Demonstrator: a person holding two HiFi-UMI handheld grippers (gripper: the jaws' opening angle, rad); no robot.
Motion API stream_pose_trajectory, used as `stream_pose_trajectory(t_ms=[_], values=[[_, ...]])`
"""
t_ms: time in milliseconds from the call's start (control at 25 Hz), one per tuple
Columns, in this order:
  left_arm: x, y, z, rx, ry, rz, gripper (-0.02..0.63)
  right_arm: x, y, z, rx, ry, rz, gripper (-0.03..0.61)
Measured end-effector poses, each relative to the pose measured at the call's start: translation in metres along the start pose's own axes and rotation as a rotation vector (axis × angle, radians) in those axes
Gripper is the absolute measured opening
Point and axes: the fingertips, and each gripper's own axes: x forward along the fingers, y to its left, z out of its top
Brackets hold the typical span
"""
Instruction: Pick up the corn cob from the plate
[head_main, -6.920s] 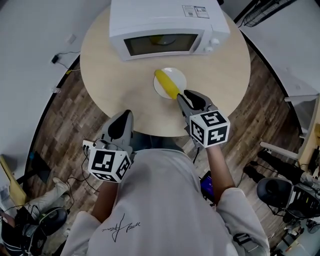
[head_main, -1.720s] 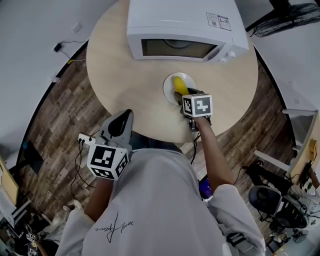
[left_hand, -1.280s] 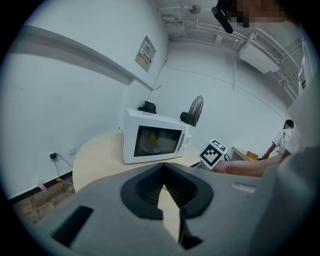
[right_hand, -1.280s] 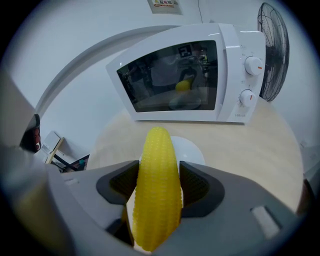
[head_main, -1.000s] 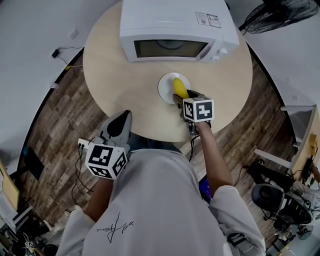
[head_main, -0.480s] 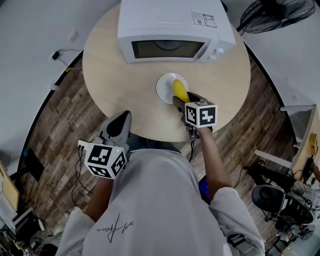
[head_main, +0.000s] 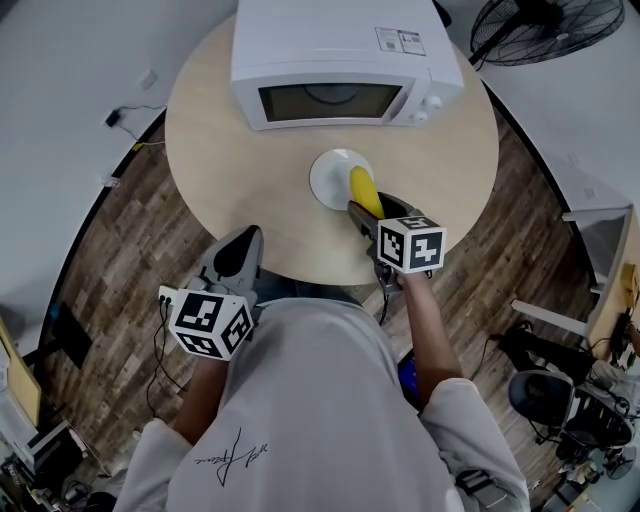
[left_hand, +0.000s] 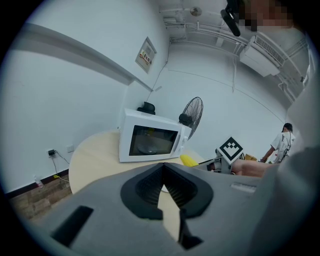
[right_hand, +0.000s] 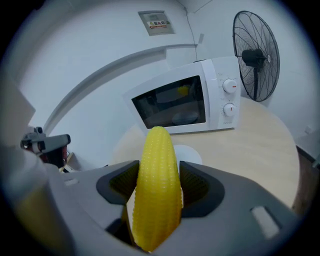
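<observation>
Person: white shirt (head_main: 300, 400) at the bottom of the head view, on the side of the round table (head_main: 220, 150) opposite the microwave (head_main: 340, 50).
Left gripper (head_main: 243, 240): at the table edge farthest from the microwave, well to the left of its door. Its jaws meet at the tips with nothing between them, and a sliver of table top shows through behind the tips.
Right gripper (head_main: 366, 208): in front of the microwave's right half, well short of the door. Its jaws are clamped on the corn cob (head_main: 363, 190), one pad on each side.
Corn cob: held lengthwise along the jaws, its free end pointing at the microwave door. From the right gripper view it rises tilted above the pads, with its tip showing against the microwave's lower edge. In the head view its far end lies over the plate's near right rim. I cannot tell whether it touches the plate.
Plate (head_main: 328, 180): small, white and round, flat on the table between the gripper and the microwave door.
Microwave: white, door shut with a dark window, two knobs (right_hand: 229, 97) on its right, at the far edge of the table.
Fan (head_main: 545, 25): a black pedestal fan behind and to the right of the microwave, off the table.
Cable (head_main: 125, 105): on the floor to the left of the microwave, by the wall.
</observation>
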Motion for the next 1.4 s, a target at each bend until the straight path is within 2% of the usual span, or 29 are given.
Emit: stream_pose_trajectory(t_ms=[120,240,720,1400], values=[[0.0,-0.002,0.001,-0.007,-0.002,-0.003,-0.009,-0.011,0.007,0.004,0.024,-0.032,0.026,0.267],[0.0,-0.003,0.0,-0.01,-0.005,-0.001,-0.009,-0.02,0.009,0.006,-0.004,-0.048,0.008,0.267],[-0.006,-0.002,0.0,-0.045,-0.009,-0.004,-0.009,-0.056,0.012,0.011,-0.006,-0.146,-0.02,0.267],[-0.005,-0.004,0.009,-0.056,-0.01,-0.032,-0.009,-0.102,0.016,0.02,-0.045,-0.267,-0.012,0.267]])
